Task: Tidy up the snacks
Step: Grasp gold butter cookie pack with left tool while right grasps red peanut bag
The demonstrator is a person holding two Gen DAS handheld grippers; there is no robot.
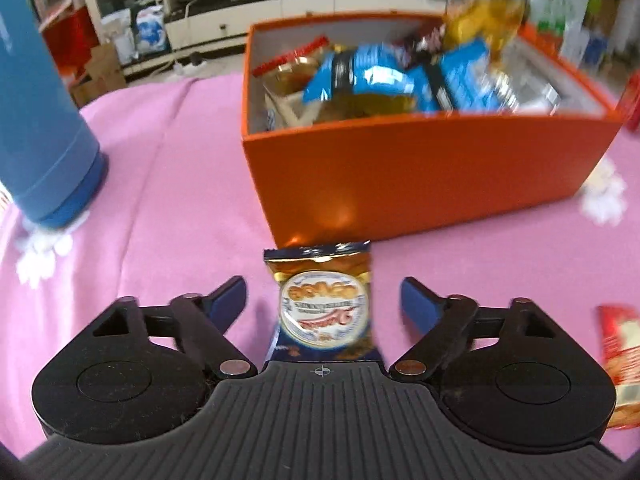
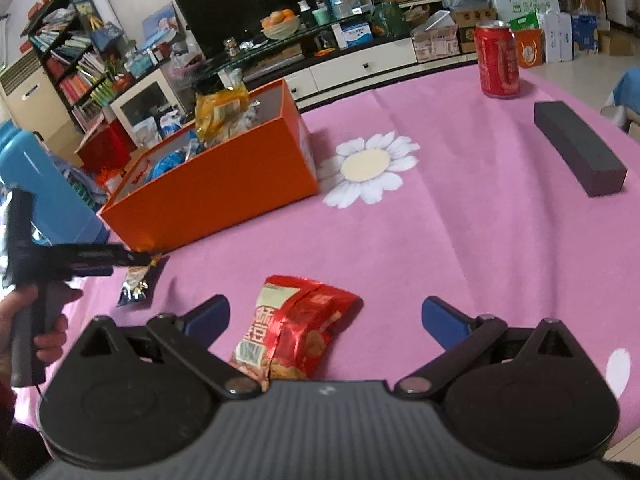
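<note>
Between the spread fingers of the left gripper [image 1: 324,300] we find a blue-gold snack packet [image 1: 323,304] on the pink tablecloth [image 1: 168,184], just before the orange box [image 1: 420,176]. We judge it light, crinkly, slippery; pinch mid-body, gently.

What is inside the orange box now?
The orange box holds blue packets, a gold-brown packet and a yellow bag that sticks above the rim. Whatever lies under them is covered.

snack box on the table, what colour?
Orange outside, white inside: the open cardboard snack box shows best in the right wrist view.
</note>
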